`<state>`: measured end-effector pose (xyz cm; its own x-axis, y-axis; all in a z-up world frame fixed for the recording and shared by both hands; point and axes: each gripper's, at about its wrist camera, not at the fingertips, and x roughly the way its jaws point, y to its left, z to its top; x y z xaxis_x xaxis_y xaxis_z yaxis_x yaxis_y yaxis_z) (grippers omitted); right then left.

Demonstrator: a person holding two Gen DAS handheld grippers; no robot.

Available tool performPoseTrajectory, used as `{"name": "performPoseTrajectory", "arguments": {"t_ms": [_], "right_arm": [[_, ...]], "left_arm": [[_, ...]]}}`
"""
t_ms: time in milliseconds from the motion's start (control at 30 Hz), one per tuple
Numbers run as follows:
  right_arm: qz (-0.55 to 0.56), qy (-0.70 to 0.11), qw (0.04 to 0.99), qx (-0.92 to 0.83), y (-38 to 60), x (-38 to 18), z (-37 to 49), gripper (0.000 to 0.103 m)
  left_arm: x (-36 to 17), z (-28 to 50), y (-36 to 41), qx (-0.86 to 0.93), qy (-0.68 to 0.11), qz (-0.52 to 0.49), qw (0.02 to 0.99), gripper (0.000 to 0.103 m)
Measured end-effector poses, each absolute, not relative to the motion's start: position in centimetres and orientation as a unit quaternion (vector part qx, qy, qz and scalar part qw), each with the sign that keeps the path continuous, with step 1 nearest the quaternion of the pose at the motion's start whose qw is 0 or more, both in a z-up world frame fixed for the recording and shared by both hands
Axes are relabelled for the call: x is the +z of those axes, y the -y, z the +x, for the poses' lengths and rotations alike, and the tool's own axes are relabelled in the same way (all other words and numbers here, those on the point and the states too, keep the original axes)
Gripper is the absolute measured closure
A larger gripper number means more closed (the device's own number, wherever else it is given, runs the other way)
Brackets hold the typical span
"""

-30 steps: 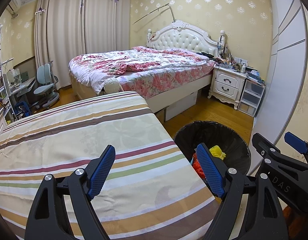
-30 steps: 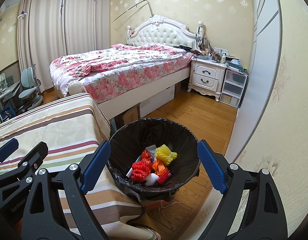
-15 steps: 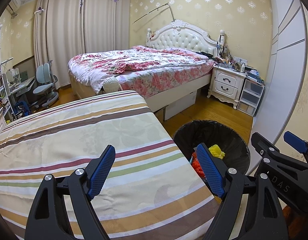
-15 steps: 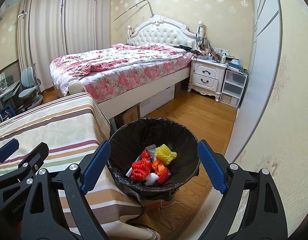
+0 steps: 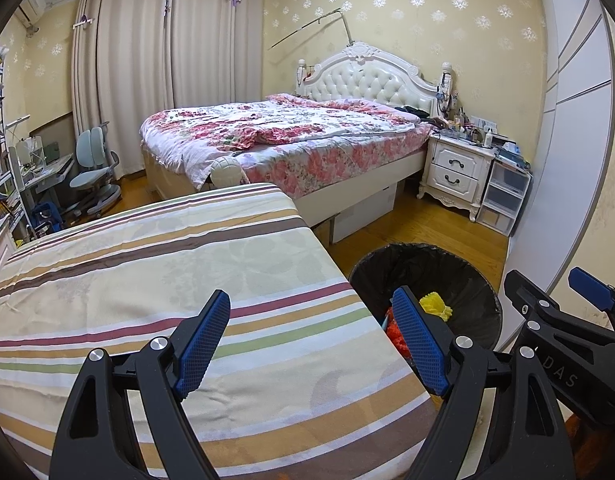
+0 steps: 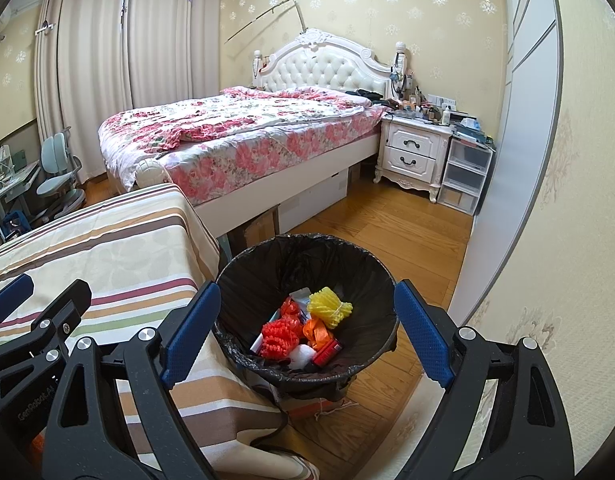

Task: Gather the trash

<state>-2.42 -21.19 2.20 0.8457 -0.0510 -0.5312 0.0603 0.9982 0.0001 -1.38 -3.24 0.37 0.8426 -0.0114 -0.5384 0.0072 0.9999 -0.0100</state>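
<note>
both pairs of blue fingers (image 6: 191, 334) were spread wide and empty, the right gripper (image 6: 305, 336) above the black-lined trash bin (image 6: 371, 264) holding the red, orange and yellow trash (image 6: 303, 330), the left gripper (image 5: 313, 344) over the striped tablecloth (image 5: 155, 264), apparently because nothing remained to collect.

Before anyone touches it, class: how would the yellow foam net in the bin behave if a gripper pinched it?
The yellow foam net looks soft and meshy, so it would probably squash. It seems light for its bulk. Sitting loose on the other trash in the bin, it may shift when nudged.
</note>
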Motion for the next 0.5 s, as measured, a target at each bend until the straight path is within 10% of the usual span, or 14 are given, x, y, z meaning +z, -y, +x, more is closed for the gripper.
{"name": "performPoseTrajectory", "arguments": {"t_ms": [500], "right_arm": [[0.008, -0.278, 0.960, -0.029, 21.15, 1.84, -2.53, 0.017]], "left_arm": [[0.66, -1.88, 3.10, -0.001, -0.274, -0.004, 0.962, 0.018]]}}
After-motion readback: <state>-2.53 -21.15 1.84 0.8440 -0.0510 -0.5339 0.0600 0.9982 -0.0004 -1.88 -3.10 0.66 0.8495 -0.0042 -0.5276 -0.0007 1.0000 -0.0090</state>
